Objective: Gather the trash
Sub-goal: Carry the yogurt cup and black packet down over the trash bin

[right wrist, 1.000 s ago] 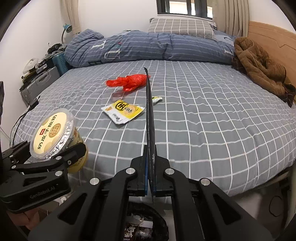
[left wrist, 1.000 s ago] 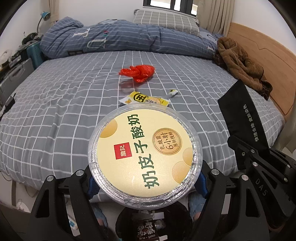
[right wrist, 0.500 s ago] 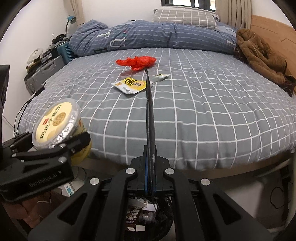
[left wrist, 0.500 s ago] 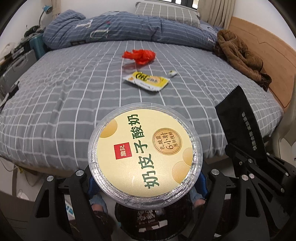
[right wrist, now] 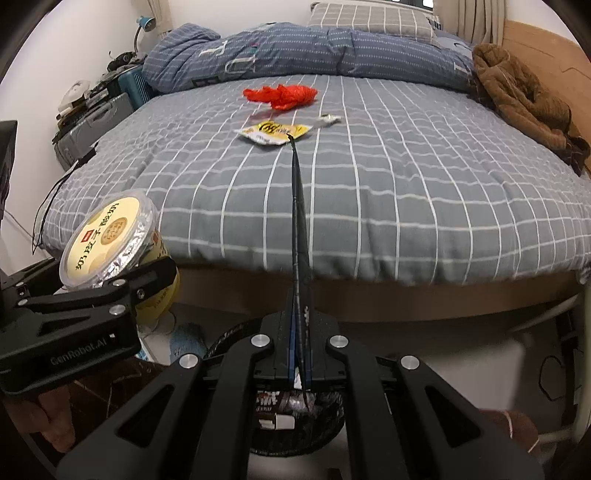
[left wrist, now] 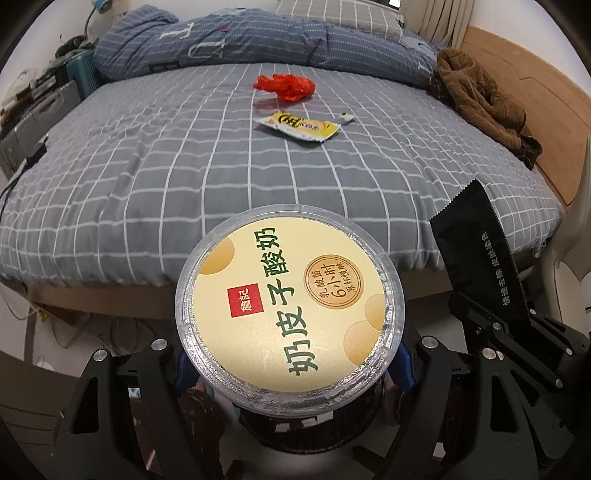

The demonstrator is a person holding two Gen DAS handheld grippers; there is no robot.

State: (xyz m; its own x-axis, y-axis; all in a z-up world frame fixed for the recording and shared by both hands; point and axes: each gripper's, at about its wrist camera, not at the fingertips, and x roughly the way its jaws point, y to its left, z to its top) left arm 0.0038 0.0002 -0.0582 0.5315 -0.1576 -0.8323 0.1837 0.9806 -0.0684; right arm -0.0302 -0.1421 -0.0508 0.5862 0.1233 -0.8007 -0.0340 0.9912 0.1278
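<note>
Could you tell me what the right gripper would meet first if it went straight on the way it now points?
Probably the grey checked bed: the right gripper, shut on a black sachet, points toward the yellow wrapper; depth is unclear.

Bed (left wrist: 184,177): grey sheet with white grid, wooden headboard along its right side. Rolled blue duvet (left wrist: 258,44) across the far end, grey checked pillow (left wrist: 332,14) behind it. Brown fleece garment (left wrist: 484,103) heaped on the far right edge, against the headboard. Mid-bed, toward the far end: crumpled red plastic bag (left wrist: 286,85). Just in front of it, apart, a flat yellow snack wrapper (left wrist: 300,127). Small torn wrapper scrap (left wrist: 345,118) just beside the yellow one's right end. Same layout from the right wrist view: red bag (right wrist: 282,95), yellow wrapper (right wrist: 275,133), scrap (right wrist: 330,119).
</note>
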